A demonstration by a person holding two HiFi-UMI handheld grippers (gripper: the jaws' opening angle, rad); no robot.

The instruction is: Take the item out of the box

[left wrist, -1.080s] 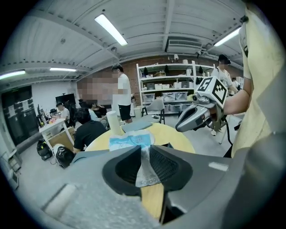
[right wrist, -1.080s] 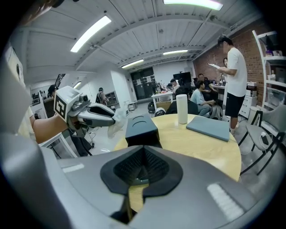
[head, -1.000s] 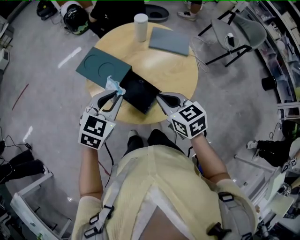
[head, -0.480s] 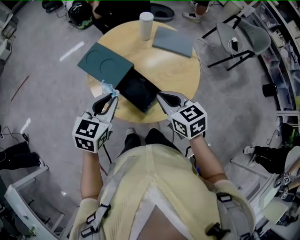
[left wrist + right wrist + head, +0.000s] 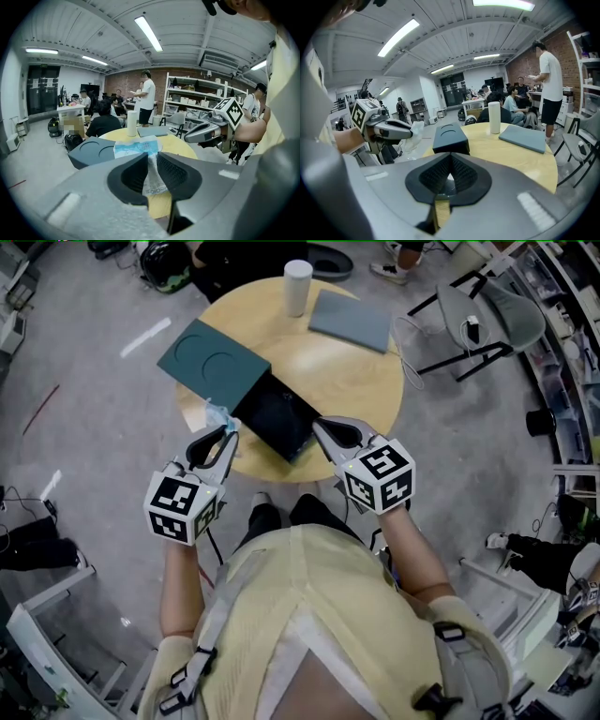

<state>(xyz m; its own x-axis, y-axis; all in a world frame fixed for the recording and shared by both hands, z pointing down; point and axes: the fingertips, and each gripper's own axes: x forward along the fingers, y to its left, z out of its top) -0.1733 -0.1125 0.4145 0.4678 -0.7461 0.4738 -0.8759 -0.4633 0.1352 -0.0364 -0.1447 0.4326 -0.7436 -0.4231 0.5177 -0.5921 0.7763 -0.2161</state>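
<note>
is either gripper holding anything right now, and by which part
The left gripper pinches a light-blue plastic packet by one end; the rest sticks out past it. The right gripper is shut, empty.

No legible text; only blurred print on the packet (image 5: pixel 153 180), patterned squares on each marker cube (image 5: pixel 379 476).

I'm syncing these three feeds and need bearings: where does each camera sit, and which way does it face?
Head view: on the person's head, looking steeply down at the round table; torso, forearms, left tool, right tool show.
Left gripper view: on the left tool, facing across the table; jaws pinch a plastic packet; right tool at right.
Right gripper view: on the right tool, jaws together, empty, facing the black box; left tool at left.
Shared: both gripper views catch the white cylinder.
</note>
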